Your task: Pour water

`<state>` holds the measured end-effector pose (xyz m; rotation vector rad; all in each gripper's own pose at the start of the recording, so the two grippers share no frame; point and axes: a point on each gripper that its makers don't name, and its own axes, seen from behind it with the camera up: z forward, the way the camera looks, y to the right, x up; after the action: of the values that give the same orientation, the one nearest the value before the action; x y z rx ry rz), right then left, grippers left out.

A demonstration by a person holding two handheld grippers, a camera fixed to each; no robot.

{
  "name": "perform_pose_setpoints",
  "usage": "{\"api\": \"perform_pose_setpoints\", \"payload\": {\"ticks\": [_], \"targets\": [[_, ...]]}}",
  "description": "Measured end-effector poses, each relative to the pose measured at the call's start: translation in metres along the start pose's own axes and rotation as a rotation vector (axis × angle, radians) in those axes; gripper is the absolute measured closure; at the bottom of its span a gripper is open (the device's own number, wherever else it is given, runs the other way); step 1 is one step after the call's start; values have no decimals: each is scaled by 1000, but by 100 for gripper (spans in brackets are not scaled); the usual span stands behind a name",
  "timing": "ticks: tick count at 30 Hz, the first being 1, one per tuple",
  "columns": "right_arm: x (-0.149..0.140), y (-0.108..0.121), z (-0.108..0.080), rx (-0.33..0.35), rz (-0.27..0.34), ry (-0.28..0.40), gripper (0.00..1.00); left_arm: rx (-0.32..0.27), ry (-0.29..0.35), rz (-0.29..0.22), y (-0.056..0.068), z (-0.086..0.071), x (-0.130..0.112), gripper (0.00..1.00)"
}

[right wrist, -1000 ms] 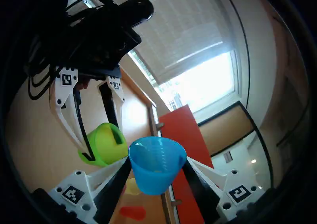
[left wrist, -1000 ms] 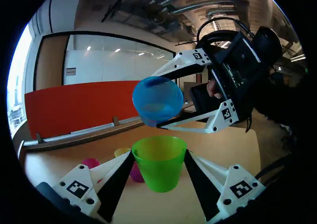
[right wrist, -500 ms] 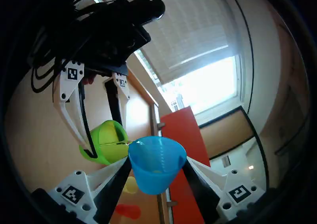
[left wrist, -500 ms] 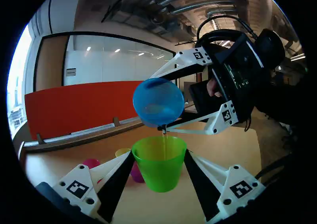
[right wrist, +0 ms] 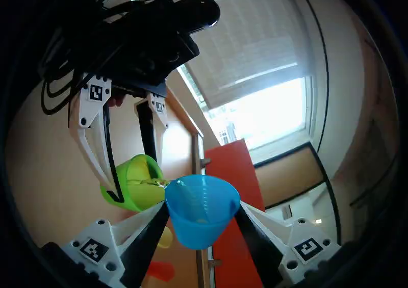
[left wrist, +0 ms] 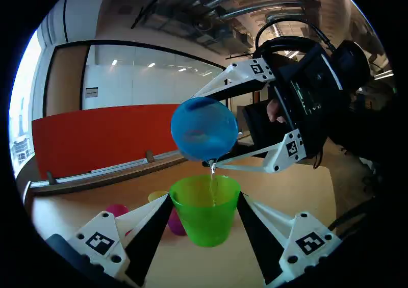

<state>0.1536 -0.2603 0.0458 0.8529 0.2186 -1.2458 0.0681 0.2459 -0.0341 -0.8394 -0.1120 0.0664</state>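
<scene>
My left gripper is shut on a green cup, held upright above the wooden table. Just above it hangs a blue cup, tipped toward me, and a thin stream of water runs from its lip into the green cup. The right gripper holds that blue cup, with a hand behind it. In the right gripper view my right gripper is shut on the blue cup, and the green cup sits at its rim between the left gripper's fingers.
A pink cup, a yellow cup and a purple cup stand on the table behind the green cup. A red partition runs along the table's far edge. A bright window lies beyond.
The blue cup has tipped further over the green cup, and water that was not running a second ago now streams into it. The green cup has stayed put.
</scene>
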Motion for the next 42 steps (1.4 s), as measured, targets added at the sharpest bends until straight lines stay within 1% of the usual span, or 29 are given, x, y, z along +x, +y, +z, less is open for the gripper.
{"api": "perform_pose_setpoints", "payload": {"ticks": [18,42], "targets": [[-2,6,-1,-10,-53,-9,9,-2,6,4,1,-1,8,12],[0,12,1,-25,-88,-9,9,-3,6,5,-2,0,9,12]]}}
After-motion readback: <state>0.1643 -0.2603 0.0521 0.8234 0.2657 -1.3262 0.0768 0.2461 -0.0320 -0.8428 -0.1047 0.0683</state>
